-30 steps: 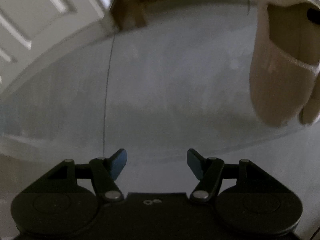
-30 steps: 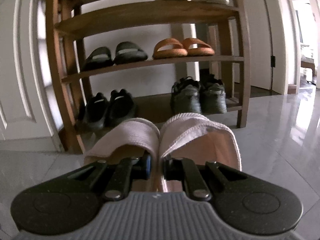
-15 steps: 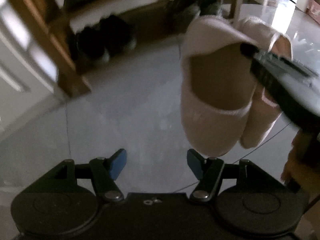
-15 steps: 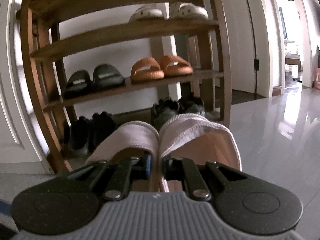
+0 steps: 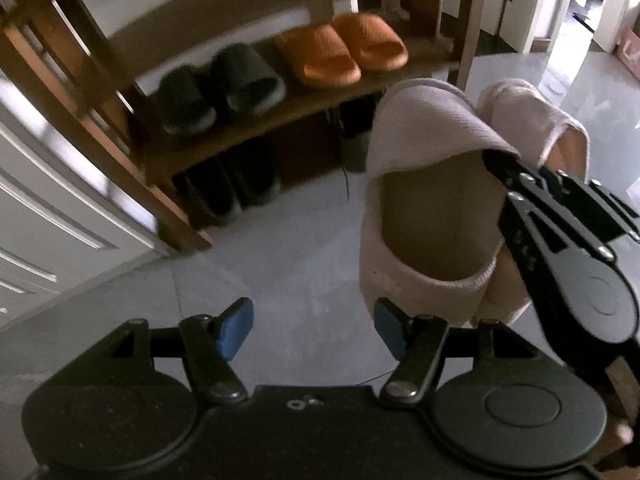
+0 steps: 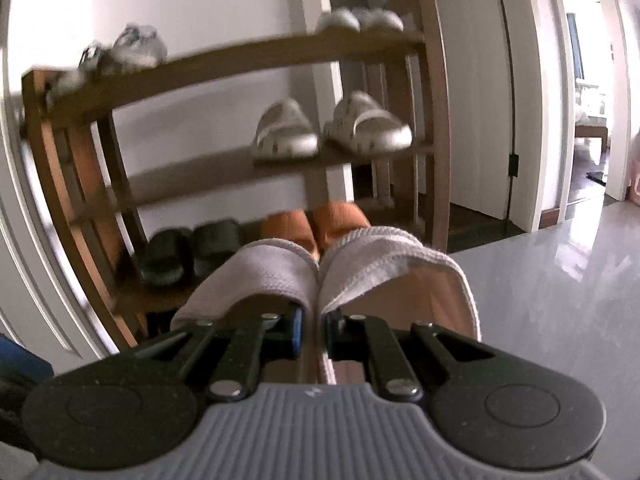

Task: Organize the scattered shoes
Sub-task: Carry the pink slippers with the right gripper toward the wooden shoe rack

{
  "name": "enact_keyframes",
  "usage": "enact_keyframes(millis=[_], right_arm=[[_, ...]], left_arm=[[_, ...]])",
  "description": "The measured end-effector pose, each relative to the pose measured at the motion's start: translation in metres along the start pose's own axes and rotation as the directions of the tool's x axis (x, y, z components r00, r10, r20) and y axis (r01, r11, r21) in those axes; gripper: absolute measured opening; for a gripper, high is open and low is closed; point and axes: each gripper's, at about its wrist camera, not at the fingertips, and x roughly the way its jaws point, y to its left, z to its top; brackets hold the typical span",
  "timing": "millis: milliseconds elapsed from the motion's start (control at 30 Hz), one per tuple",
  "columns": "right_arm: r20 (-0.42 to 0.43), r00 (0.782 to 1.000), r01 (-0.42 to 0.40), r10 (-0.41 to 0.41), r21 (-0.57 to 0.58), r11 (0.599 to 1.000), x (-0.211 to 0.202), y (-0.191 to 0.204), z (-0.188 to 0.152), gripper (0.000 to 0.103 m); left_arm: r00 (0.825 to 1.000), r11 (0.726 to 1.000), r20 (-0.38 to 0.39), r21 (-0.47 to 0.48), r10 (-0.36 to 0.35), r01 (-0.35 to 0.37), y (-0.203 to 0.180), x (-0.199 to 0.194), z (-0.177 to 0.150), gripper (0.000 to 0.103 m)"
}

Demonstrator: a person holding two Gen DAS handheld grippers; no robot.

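Pair of pale fabric slippers (image 6: 360, 280) held off the floor, pinched together by their inner edges in the right claw (image 6: 314, 332), jaws nearly closed on them. In the left wrist view the same pair hangs heel-down in front of the shoe rack (image 5: 100, 92).

Change over the last second: both views have climbed from the bottom tier to the upper shelves; the slippers have risen with the right claw. Orange slides (image 6: 316, 224) now sit just behind the slipper toes, white clogs (image 6: 332, 128) one shelf above. Likely aiming for the bare left half of the clog shelf.

Left claw (image 5: 312, 328) half open, holding nothing, over grey floor (image 5: 304, 272).

No brand or readable writing visible.
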Motion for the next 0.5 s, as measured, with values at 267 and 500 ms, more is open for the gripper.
enact_keyframes(millis=[267,500], right_arm=[[-0.065,0.997,-0.044,0.042,-0.023,0.999,-0.023,-0.022,0.133,0.013],[-0.097,0.991,-0.098,0.093,-0.047,0.994,-0.046,-0.028,0.255,0.013]], left_arm=[[0.998,0.998,-0.058,-0.051,-0.024,0.021,-0.015,-0.083,0.077,0.067],[0.997,0.990,-0.071,-0.141,-0.022,0.011,-0.006,-0.166,0.143,0.067]])
